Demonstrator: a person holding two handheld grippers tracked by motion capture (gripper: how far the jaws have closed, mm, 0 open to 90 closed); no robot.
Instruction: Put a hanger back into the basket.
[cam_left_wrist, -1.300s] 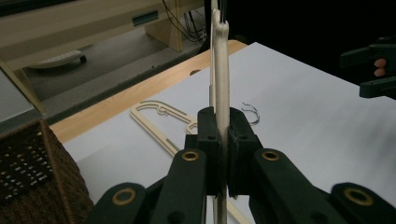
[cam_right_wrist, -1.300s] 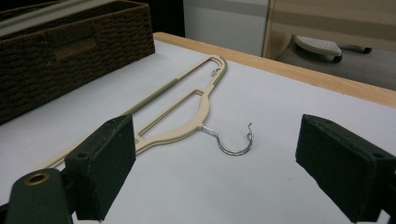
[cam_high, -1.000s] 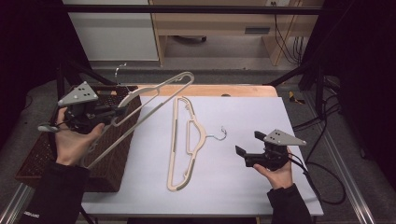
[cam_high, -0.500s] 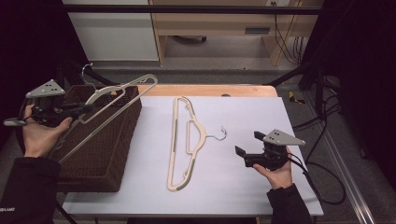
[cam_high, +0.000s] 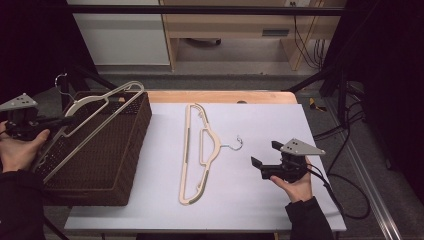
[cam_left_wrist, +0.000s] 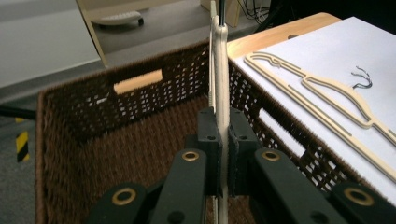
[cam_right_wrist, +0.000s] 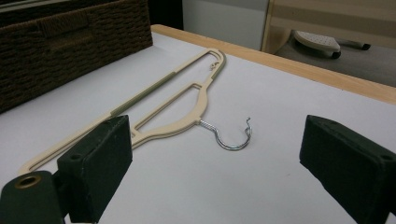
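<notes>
My left gripper (cam_left_wrist: 223, 156), fingers clamped on a hanger (cam_high: 95, 107) over the basket (cam_high: 131, 150), risks snagging its rim; right gripper (cam_high: 264, 159) fingers apart.

White table top (cam_high: 260, 200), wooden cabinet (cam_high: 230, 30), floor cables (cam_high: 340, 145)

Setting: lab-type recording bay — black curtains (cam_high: 30, 45) enclosing sides, black frame bar (cam_high: 200, 10) running overhead, cables (cam_high: 305, 35) trailing across grey floor (cam_high: 225, 80), white-topped table (cam_high: 260, 210) standing centre — plain wooden bench (cam_high: 235, 25) sitting behind.
</notes>
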